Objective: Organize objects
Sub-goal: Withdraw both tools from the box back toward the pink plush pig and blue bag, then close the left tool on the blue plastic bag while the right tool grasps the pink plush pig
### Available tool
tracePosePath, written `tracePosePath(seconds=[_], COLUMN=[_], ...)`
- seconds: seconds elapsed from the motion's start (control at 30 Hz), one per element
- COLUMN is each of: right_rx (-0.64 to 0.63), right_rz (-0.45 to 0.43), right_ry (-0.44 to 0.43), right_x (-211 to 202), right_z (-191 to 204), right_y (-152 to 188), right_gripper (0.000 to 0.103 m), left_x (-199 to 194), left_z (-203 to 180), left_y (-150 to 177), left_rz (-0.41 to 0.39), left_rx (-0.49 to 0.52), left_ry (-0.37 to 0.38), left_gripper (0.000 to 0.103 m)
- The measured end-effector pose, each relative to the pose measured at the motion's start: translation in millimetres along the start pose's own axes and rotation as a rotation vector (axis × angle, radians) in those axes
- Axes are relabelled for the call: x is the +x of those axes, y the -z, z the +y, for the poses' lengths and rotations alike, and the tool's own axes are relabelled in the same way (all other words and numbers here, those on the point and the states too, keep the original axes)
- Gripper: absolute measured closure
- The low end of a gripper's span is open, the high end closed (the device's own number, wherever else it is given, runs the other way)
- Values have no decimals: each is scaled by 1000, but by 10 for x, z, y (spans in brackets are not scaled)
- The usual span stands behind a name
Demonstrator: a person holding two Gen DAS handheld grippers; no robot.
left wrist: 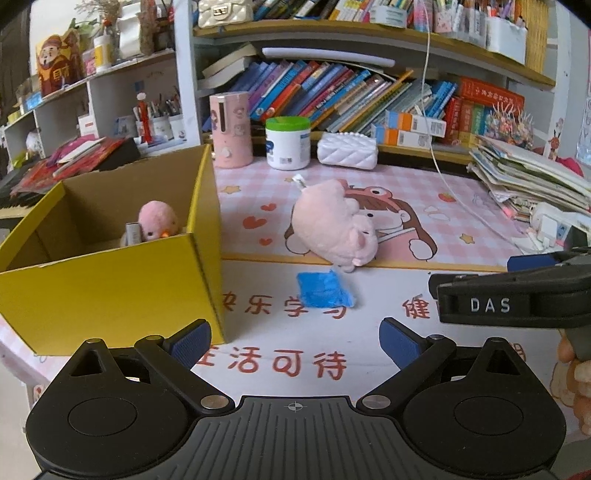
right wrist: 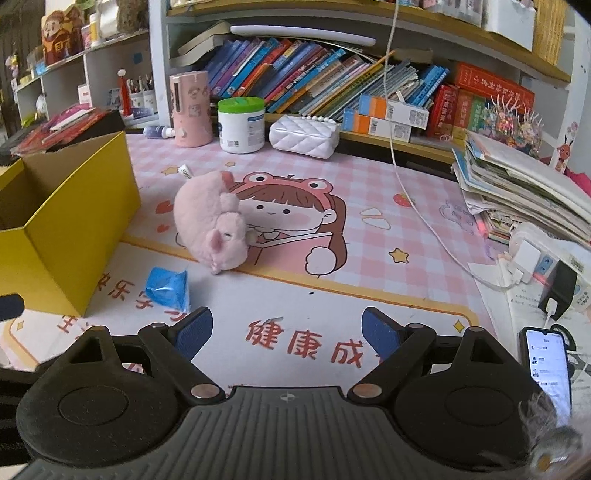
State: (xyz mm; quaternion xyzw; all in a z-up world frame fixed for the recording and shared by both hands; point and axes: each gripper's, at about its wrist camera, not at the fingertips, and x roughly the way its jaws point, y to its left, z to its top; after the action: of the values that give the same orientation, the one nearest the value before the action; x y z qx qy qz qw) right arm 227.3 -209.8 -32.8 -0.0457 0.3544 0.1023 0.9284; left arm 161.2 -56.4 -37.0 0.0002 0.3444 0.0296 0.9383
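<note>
both claws empty over the desk mat

here, the left gripper point(left wrist: 295, 341) and right gripper point(right wrist: 287, 328) gape wide, holding nothing. the fluffy pink plush pig point(left wrist: 332, 225) lies mid-frame on the pink checked mat point(left wrist: 461, 206), the crinkled blue plastic packet point(left wrist: 323, 290) just below it. at left, the yellow cardboard box point(left wrist: 110, 291) holds a small pink plush chick point(left wrist: 157, 221), perhaps beside something grey.

My left wrist camera looks forward and down along my blue-padded left gripper point(left wrist: 295, 341) at the bottom of the frame, close above the pink cartoon desk mat point(left wrist: 443, 206). The open yellow cardboard box point(left wrist: 110, 288) fills the left; my right gripper point(left wrist: 517, 291) enters at the right edge. My right wrist camera faces the same way from further right, over its own fingers point(right wrist: 380, 332). Both views share the box, the pink plush pig point(left wrist: 332, 225), the blue plastic packet point(left wrist: 323, 290) and the bookshelf point(left wrist: 369, 33) across the top
</note>
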Motion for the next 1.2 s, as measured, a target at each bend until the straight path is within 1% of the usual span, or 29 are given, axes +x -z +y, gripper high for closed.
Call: tracePosePath(seconds=[0.13,0.2,0.27,0.4,0.53,0.6,0.83,0.9,0.93,1.0,1.07,1.2], right_rx=[23,37,53,66,65,64,43,39,40,39,37,24], right_rz=[-2,-11,-28,-57,-73,-77,-81,-80,-81,-84,-88,-95], right_ry=[-11,-14,-13,-2,14,23,37,35,35,27,15,-33], right_x=[58,75,89,104,116,119,138,148,147,168,197,308], right_z=[-104,-153,-203,-294,-395,-445,-556,-578,-576,-586,-582,-520], right_y=[-35,-56,-90,-144,-197,-212,-228,-232,-231,-249,-271,-351], right_gripper=[17,18,18,18,18,18,18,18,18,18,18,18], left_x=[78,125,184,339,599,731,1043,1126,1156,1157,1130,920], left_z=[-82,-145,-237,-374,-357,-355,-407,-404,-394,-370,-368,-324], left_y=[-31,-42,-57,-116,-208,-224,-284,-290,-283,-266,-266,-263], left_rz=[2,7,5,-9,32,57,75,101,119,121,124,88], left_rx=[9,20,47,80,1,-21,-43,-42,-47,-63,-52,-30], left_ry=[-5,-3,-7,-23,-33,-43,-95,-105,-105,-93,-79,-40], left_gripper=[5,10,10,18,28,37,41,53,56,60,64,64])
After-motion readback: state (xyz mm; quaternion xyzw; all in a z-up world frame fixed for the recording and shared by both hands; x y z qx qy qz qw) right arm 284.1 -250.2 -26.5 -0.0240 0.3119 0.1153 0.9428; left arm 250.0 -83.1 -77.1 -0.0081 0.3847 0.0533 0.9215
